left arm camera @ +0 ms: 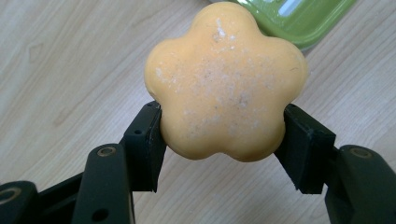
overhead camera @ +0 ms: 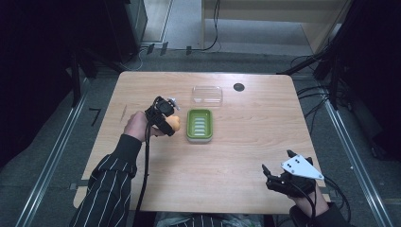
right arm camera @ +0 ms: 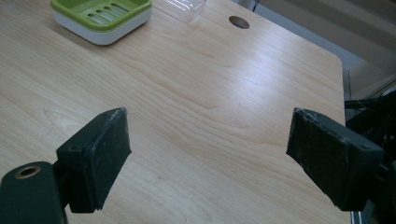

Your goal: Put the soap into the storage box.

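Between the left tool's pads sits a clamped flower-shaped soap; right tool gapes empty.

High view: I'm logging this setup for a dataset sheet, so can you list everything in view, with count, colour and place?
soap: one, orange, flower-shaped, clamped in the left tool, just left of the dish
soap dish: one, green with a slotted inset and white base, middle of the table
lid: one, clear plastic, lying just behind the dish
table: one, light wood, with a round hole near its far edge
cables: several, black, on the grey floor beyond the table
left tool: one, black, shut on the soap
right tool: one, black, jaws wide apart, near right corner
sleeve: one, dark with white stripes, on the left arm
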`<control>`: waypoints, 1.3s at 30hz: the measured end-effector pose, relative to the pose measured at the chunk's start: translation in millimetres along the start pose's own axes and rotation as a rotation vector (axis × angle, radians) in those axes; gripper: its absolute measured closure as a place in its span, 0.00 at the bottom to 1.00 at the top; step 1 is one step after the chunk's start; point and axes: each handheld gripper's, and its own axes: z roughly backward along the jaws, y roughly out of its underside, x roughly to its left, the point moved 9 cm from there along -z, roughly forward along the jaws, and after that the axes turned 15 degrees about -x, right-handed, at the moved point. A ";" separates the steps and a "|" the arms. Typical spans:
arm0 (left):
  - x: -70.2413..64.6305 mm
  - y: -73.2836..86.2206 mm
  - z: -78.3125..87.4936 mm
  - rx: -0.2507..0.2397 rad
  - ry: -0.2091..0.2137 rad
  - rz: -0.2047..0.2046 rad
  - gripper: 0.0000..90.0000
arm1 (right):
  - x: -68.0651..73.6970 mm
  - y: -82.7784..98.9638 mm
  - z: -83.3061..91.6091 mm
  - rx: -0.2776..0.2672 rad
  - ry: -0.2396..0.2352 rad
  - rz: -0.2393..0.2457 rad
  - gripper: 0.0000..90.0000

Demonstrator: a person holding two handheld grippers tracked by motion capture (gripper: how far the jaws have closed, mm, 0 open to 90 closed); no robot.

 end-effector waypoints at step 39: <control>-8.4 -42.7 -9.6 -0.051 0.037 -0.074 0.44 | -5.5 5.6 4.2 0.016 0.015 -0.011 0.15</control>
